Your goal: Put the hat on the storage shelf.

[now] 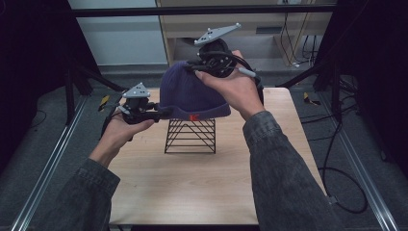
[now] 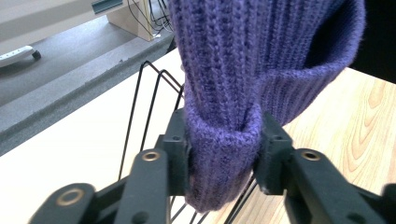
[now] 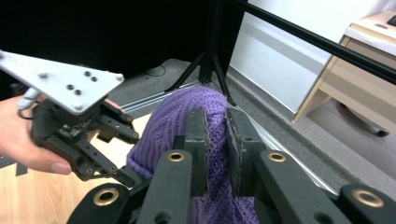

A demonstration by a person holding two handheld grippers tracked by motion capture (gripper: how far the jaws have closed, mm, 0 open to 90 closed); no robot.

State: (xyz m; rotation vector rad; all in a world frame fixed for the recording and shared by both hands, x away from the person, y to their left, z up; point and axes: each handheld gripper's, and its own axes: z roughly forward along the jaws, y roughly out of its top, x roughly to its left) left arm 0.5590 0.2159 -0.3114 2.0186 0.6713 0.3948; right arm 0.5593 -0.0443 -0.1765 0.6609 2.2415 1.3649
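Two tongs on one purple knit hat [image 1: 192, 94], which hangs in the air over the black wire rack [image 1: 190, 136] standing on the wooden surface [image 1: 202, 187]; its folded brim with the small red mark faces the person.

Left tongs [image 1: 161, 112] are clamped on the brim at the hat's left side; in the left gripper view the brim fold [image 2: 222, 154] is bunched thick between the pads, which press it from both sides. Right tongs [image 1: 192, 69] pinch the crown; in the right gripper view a thin ridge of knit [image 3: 216, 140] sits between nearly closed pads.

Risks as I judge them:
- crown grip holds only a narrow fold of stretchy knit; a pull away from the left hand could draw that fold out and the top would flop down;
- brim grip is on a rolled double layer; the roll could unfold under tension and the pads would then hold less cloth than they seem to;
- rack is light wirework, and in the left gripper view its wires [image 2: 140, 116] run just beside the brim; loose loops of yarn could snag on a wire tip if the hat comes down crooked, and a sideways tug might tip or drag the rack across the surface;
- both hands pulling apart would stretch the opening narrow, so it may not seat over the rack's top.
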